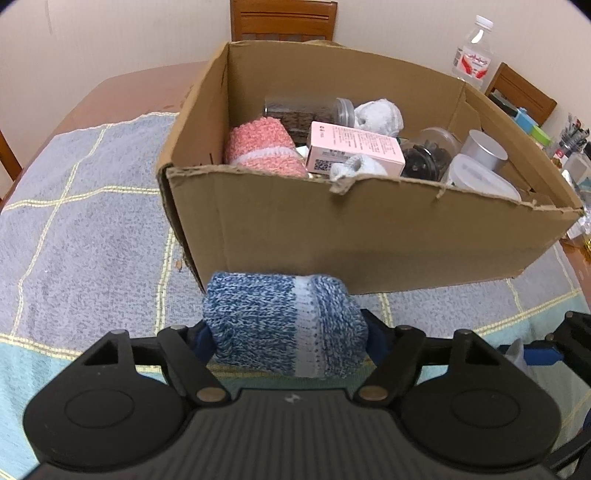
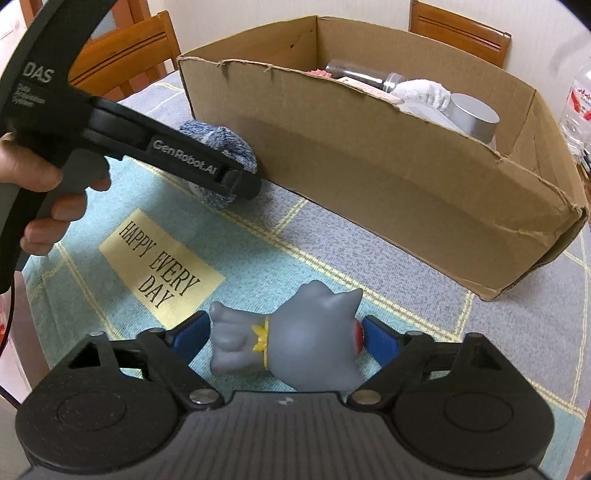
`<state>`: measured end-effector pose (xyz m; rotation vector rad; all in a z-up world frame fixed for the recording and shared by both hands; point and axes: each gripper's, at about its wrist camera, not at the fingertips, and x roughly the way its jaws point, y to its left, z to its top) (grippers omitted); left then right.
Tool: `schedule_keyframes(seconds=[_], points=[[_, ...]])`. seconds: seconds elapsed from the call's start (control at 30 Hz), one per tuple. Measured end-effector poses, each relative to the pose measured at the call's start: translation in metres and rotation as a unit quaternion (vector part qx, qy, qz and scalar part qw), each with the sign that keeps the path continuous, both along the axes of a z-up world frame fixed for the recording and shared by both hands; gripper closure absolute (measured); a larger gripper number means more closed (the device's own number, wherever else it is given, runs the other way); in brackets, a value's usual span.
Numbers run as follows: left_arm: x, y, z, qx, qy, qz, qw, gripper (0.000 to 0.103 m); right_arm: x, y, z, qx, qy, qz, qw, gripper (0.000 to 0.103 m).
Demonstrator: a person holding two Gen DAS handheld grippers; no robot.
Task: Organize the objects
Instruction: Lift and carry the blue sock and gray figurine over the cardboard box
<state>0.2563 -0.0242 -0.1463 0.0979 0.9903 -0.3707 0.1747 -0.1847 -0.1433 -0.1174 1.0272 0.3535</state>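
My left gripper (image 1: 286,338) is shut on a rolled blue knit sock (image 1: 284,325), held just before the near wall of an open cardboard box (image 1: 369,236). The sock also shows in the right wrist view (image 2: 229,144), with the left gripper (image 2: 236,181) across it. My right gripper (image 2: 284,338) is shut on a grey rubber toy figure (image 2: 295,343) with a yellow collar, above the cloth and short of the box (image 2: 369,166). Inside the box lie a pink knit roll (image 1: 258,147), a pink carton (image 1: 354,151), jars and white cloths.
A blue-grey checked cloth (image 1: 81,229) covers the wooden table; a yellow "HAPPY EVERY DAY" label (image 2: 159,266) lies on it. A water bottle (image 1: 474,51) stands behind the box. Wooden chairs (image 1: 282,18) ring the table. Clutter sits at the far right.
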Motion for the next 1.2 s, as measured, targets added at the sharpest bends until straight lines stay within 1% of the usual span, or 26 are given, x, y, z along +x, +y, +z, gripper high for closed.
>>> schedule_keyframes(seconds=[0.07,0.13,0.33,0.5,0.6,0.73,0.87,1.07,1.2], points=[[0.000,0.000,0.000,0.004,0.001,-0.004,1.0000,0.027,0.000,0.001,0.001,-0.006,0.000,-0.001,1.000,0.021],[-0.002,0.001,0.002,0.004,0.001,-0.009,0.9999,0.028,0.000,0.002,0.001,-0.013,0.001,-0.001,1.000,0.025],[-0.009,0.004,0.009,0.004,0.002,-0.023,0.9997,0.028,-0.002,0.002,0.005,-0.022,0.000,-0.006,1.000,0.026],[-0.014,0.007,0.022,0.006,0.009,-0.047,0.9988,0.028,-0.002,-0.003,0.015,-0.015,0.005,-0.014,1.000,0.026],[-0.018,0.008,0.035,0.009,0.010,-0.068,0.9976,0.028,-0.002,-0.008,0.025,-0.014,0.004,-0.020,1.000,0.026],[-0.026,0.011,0.058,0.002,0.016,-0.093,0.9956,0.028,-0.001,-0.015,0.041,-0.007,0.007,-0.028,1.000,0.026],[-0.036,0.012,0.083,-0.004,0.016,-0.120,0.9927,0.028,-0.001,-0.024,0.064,0.001,0.006,-0.036,0.999,0.026],[-0.041,0.007,0.118,-0.005,-0.005,-0.158,0.9875,0.028,-0.001,-0.031,0.099,0.002,-0.008,-0.025,1.000,0.026],[-0.035,0.003,0.136,-0.019,-0.015,-0.164,0.9862,0.028,0.004,-0.037,0.120,-0.001,-0.025,-0.018,1.000,0.026]])
